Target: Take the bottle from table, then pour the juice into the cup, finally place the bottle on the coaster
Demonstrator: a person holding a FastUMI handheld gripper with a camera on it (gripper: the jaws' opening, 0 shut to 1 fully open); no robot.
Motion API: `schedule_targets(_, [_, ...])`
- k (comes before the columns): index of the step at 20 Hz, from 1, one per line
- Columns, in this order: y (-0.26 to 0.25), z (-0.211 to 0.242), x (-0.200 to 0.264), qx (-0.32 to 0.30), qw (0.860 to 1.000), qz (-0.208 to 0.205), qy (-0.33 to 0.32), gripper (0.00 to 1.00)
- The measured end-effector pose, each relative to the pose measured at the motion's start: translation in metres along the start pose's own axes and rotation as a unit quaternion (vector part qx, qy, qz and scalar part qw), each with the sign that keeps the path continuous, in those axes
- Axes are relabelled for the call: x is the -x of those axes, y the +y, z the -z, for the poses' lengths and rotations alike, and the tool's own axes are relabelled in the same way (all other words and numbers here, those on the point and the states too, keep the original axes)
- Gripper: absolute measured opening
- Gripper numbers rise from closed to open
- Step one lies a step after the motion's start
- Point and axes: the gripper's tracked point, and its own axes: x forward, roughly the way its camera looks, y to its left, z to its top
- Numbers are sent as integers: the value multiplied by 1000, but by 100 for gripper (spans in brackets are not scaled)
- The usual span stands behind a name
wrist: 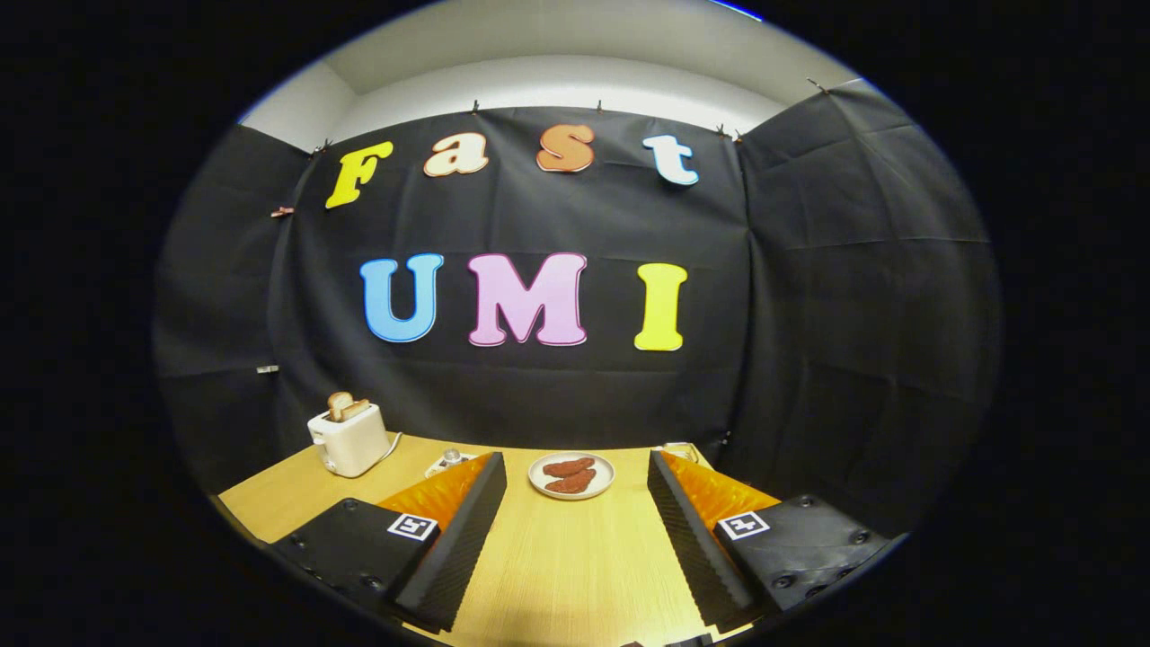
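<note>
Bottle, cup and coaster I cannot make out from where I sit. My gripper [575, 539] hangs over the wooden table [557, 575] with its fingers [463, 530] spread wide and nothing between them. Taking the plate [571, 474] as my landmark: it lies just beyond the fingertips, roughly centred in the gap, with two brown pieces of food on it. A white toaster [349, 437] with bread slices standing in its slots sits well to the left of the plate, near the table's far edge. A small pale object [451, 462] lies between toaster and plate; I cannot tell what it is.
</note>
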Motion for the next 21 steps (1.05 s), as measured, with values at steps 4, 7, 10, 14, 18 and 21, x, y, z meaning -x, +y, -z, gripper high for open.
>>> schedule_targets(4, [3,11,33,19,1000,13,7,97])
schedule_targets(7, [10,7,42,32,999,13,6,97])
schedule_targets(10, [24,-4,42,27,1000,9,-8,97])
schedule_targets(14, [44,-15,36,44,999,-13,-15,97])
schedule_targets(18, [57,-19,34,47,998,-28,-16,97])
schedule_targets(21, [61,-19,34,46,998,-31,-16,97])
